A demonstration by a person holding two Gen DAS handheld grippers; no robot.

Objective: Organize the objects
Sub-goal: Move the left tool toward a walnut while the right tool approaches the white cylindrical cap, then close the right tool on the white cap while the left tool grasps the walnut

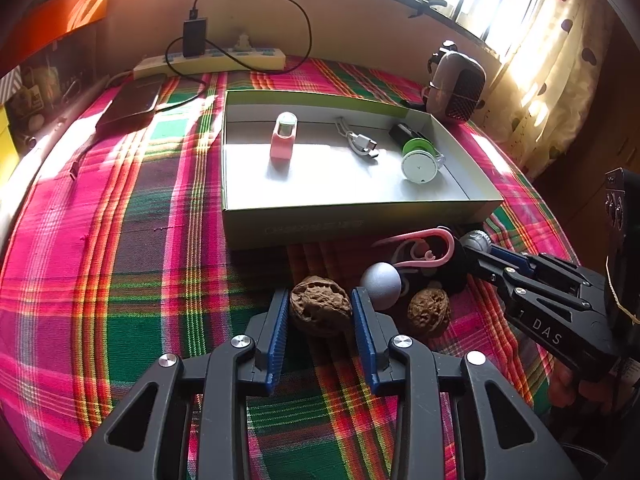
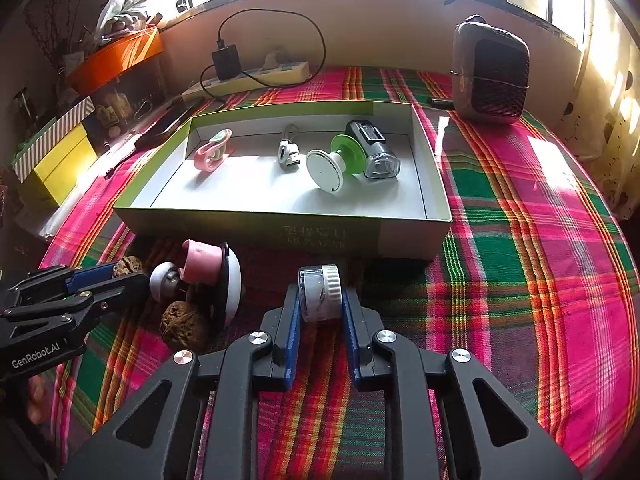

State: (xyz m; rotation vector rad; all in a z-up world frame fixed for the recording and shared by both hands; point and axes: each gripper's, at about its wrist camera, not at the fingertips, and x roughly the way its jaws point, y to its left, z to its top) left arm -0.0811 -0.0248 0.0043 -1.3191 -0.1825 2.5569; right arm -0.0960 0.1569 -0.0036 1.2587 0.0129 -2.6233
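Only rightward, clear jar [image 2: 320, 294], gripper [image 2: 320, 300] clamped

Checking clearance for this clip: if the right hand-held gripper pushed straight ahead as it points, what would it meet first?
Probably the near wall of the open box, beyond the small white-capped jar between its pads; depth is unclear.

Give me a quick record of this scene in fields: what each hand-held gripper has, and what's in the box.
left hand-held gripper: closed around a walnut
right hand-held gripper: shut on a small clear jar with white lid
box: holds pink clip, white cable, green-white spool, black device
still on cloth: second walnut, grey ball
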